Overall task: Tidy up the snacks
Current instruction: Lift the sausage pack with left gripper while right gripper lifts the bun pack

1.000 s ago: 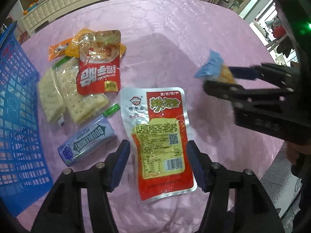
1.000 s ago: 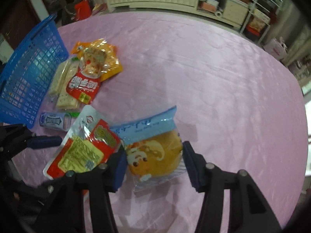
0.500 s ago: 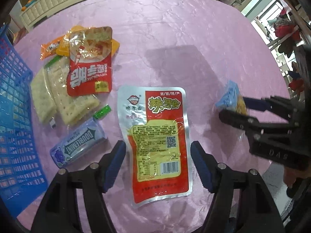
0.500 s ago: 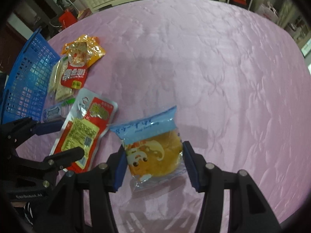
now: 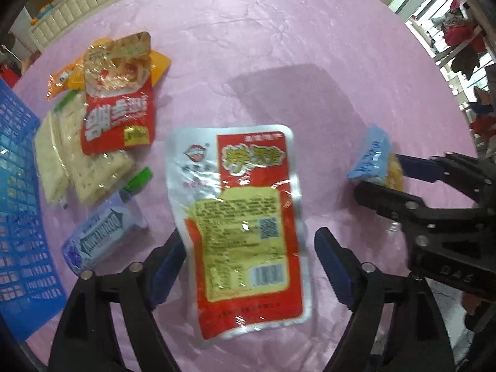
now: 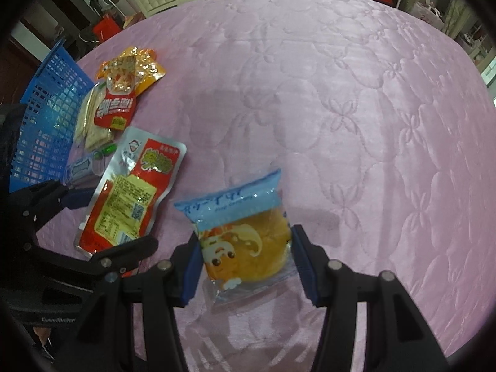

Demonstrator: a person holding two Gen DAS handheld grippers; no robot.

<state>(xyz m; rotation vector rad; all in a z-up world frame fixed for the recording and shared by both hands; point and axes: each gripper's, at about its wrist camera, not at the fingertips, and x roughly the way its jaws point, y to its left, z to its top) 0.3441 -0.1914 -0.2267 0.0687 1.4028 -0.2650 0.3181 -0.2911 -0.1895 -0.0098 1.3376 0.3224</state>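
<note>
Bench [image 5: 279, 46] under pink quilted cloth, cabinets at 12 o'clock. Left gripper [image 5: 249, 266] fingers are opening astride the flat red pouch [image 5: 245, 217], not yet pressing; centre them on its narrow sides before closing. Right gripper [image 6: 245, 263] grips the bun packet [image 6: 245, 241]. Blue basket [image 5: 18, 217], at 9 o'clock, is cropped.

On the tabletop [image 5: 310, 62], seen from the left wrist, a large pouch [image 5: 241, 217] lies at centre. A gum pack [image 5: 102, 232] sits at 9 o'clock, crackers [image 5: 77, 167] at 10 under another pouch [image 5: 117, 102], a basket [image 5: 21, 217] beyond, a bun packet [image 5: 372, 161] at 3.
</note>
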